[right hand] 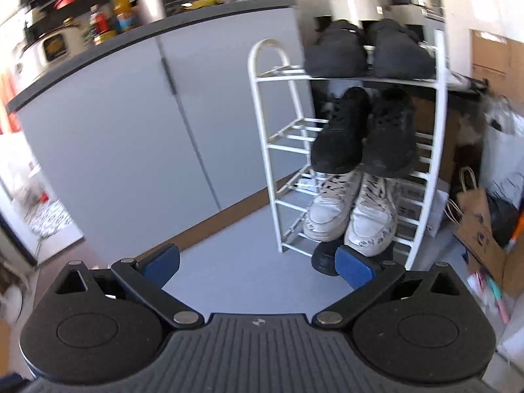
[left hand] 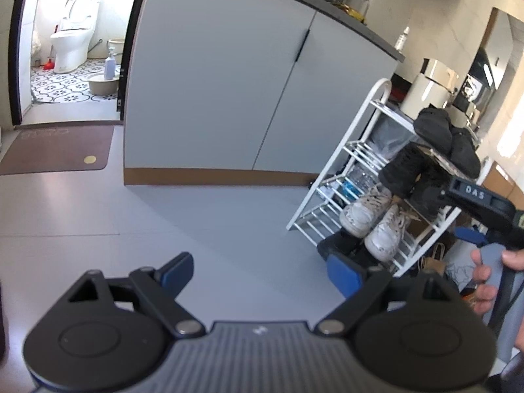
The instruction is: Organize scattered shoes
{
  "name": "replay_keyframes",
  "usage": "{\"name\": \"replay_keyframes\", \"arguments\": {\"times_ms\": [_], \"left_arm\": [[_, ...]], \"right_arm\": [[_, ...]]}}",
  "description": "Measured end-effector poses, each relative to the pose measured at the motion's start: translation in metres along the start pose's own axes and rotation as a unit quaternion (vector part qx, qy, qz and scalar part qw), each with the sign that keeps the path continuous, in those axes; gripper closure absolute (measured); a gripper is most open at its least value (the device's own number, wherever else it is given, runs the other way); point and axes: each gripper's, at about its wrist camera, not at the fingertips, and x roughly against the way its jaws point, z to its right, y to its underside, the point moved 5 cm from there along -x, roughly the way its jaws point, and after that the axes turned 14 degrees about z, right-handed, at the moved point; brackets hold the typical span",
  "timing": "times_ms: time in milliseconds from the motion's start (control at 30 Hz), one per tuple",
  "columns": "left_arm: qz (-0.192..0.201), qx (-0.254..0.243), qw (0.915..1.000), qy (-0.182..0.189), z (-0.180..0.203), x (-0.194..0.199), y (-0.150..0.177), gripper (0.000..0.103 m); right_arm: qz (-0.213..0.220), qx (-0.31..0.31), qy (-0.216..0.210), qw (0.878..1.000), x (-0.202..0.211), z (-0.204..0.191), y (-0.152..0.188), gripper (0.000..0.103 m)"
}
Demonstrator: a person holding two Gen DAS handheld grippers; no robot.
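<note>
Both grippers hang in front of the white wire shoe rack [right hand: 347, 150], and each is spread wide with nothing between its blue pads. The left gripper [left hand: 260, 273] points at bare grey floor [left hand: 203, 216] to the left of the rack; the right gripper [right hand: 258, 263] faces the rack almost head-on from below its lowest shelf.

On the rack, the top shelf carries a pair of black shoes [right hand: 366, 49] side by side, toes forward. The shelf beneath holds a pair of black lace-up sneakers [right hand: 363, 134], tilted toe-down, the two touching each other. Under those sits a pair of white sneakers [right hand: 350, 216] with dark-patterned laces, also toe-down and pressed together, their toes hanging over the shelf edge. At the rack's foot a dark shoe [right hand: 322, 258] shows behind the right gripper's blue pad; it is too covered to tell whether it rests on the bottom shelf or on the floor.

Left of the rack stands a grey two-door cabinet [left hand: 229, 82] with a dark top crowded with pots and bottles. Right of the rack lie brown paper bags [right hand: 475, 216] and cardboard. In the left wrist view a person's hand [left hand: 488, 278] grips the right gripper's handle just right of the rack, and far to the rack's left a brown mat [left hand: 55, 147] lies before an open bathroom doorway
</note>
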Motion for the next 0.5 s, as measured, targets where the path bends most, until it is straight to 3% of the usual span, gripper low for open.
{"name": "replay_keyframes", "arguments": {"times_ms": [400,500], "left_arm": [[0.012,-0.055,0.9982,0.021,0.03,-0.013,0.003,0.012],[0.033,-0.077,0.996,0.03,0.041,-0.01,0.001,0.007]], "right_arm": [[0.024,0.018,0.002,1.0,0.012,-0.005,0.009,0.0],[0.018,0.013,0.005,1.0,0.014,-0.003,0.009,0.0]]}}
